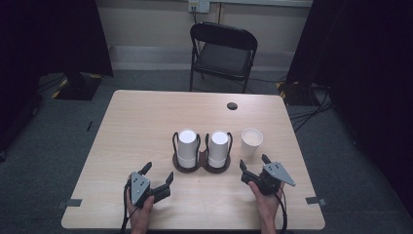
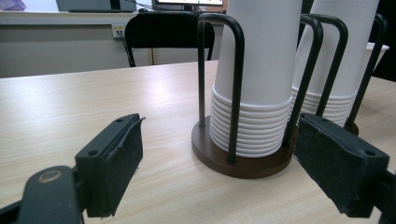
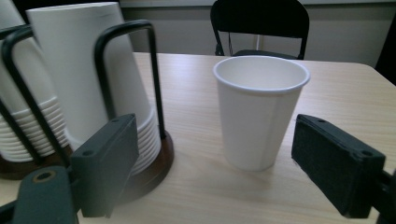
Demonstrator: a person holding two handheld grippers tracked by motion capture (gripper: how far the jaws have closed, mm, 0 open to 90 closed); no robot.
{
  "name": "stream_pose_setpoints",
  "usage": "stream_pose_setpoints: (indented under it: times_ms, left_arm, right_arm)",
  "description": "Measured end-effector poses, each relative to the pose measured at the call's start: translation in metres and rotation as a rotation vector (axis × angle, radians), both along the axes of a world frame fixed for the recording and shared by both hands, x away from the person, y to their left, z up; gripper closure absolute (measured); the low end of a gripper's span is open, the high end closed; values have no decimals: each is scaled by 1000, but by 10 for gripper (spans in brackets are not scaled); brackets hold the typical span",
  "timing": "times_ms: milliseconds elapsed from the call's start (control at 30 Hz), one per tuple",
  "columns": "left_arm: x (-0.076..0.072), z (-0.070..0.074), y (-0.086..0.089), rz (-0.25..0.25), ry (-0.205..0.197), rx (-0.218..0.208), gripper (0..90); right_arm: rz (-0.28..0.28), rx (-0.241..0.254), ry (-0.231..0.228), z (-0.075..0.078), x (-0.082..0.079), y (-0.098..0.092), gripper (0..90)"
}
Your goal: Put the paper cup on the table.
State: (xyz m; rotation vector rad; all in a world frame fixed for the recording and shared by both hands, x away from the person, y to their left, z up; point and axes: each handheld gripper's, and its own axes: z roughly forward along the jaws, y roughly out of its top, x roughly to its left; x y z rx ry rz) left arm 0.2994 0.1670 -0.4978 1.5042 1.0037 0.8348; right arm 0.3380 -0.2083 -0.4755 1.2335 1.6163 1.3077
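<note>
Two cup stacks (image 1: 202, 146) stand inverted in a holder (image 1: 201, 165) mid-surface (image 1: 146, 122). Single cup (image 1: 251, 140) upright just right of it. Chair (image 1: 223, 51) behind the surface.

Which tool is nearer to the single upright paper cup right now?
Right. The right tool sits open just in front of the paper cup, which stands upright beyond its jaws. The left tool is open farther off, in front of the left cup stack.

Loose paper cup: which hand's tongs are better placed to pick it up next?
Right. The right tongs are open just in front of the loose paper cup, which stands upright between their jaws in the right gripper view. The left tongs face the cup holder.
</note>
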Motion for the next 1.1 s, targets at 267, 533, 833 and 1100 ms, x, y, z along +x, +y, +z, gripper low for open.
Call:
stream_pose_setpoints:
  times_ms: [267,533,833,1100]
  left_arm:
    - [-1,0,0,-1,2,0,157]
    - [-1,0,0,-4,-3,-4,158]
    - [-1,0,1,-4,-5,-9,159]
    - [-1,0,2,-5,1,-18,159]
  right_arm:
    - [36,-24,-31,-5,-16,18,143]
    - [70,-24,-53,-8,-33,32,143]
    - [102,-20,-80,-20,-45,42,141]
    - [98,-11,-71,-20,-43,41,137]
